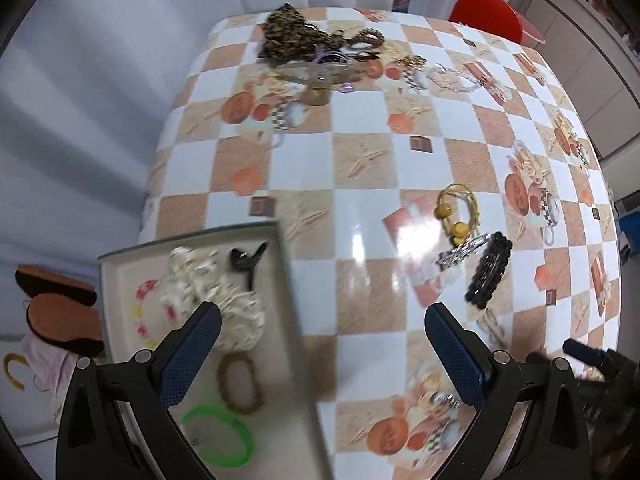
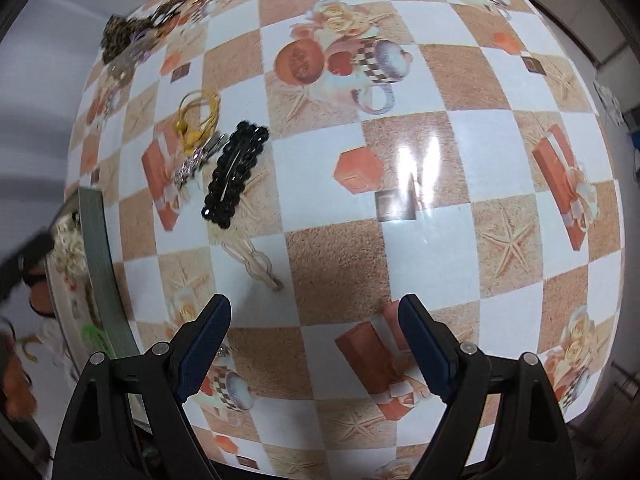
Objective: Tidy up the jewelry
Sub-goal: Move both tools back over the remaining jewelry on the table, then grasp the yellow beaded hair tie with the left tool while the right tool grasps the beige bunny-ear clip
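Observation:
A shallow grey box (image 1: 280, 264) sits at the table's near left and holds a white scrunchie (image 1: 216, 292), a black clip (image 1: 246, 260), a pink bead bracelet (image 1: 146, 312), a brown hair tie (image 1: 240, 382) and a green band (image 1: 220, 434). My left gripper (image 1: 320, 360) is open and empty above the box's right edge. On the table lie a black beaded clip (image 2: 236, 174), yellow hair ties (image 2: 200, 116), a silver clip (image 2: 196, 160) and a beige clip (image 2: 252, 260). My right gripper (image 2: 314, 348) is open and empty, below and right of the beige clip.
A heap of leopard scrunchies and other hair accessories (image 1: 304, 44) lies at the table's far edge. A red chair (image 1: 488, 16) stands behind the table. Slippers (image 1: 60, 308) lie on the floor at left. The box's wall shows at left in the right wrist view (image 2: 96, 248).

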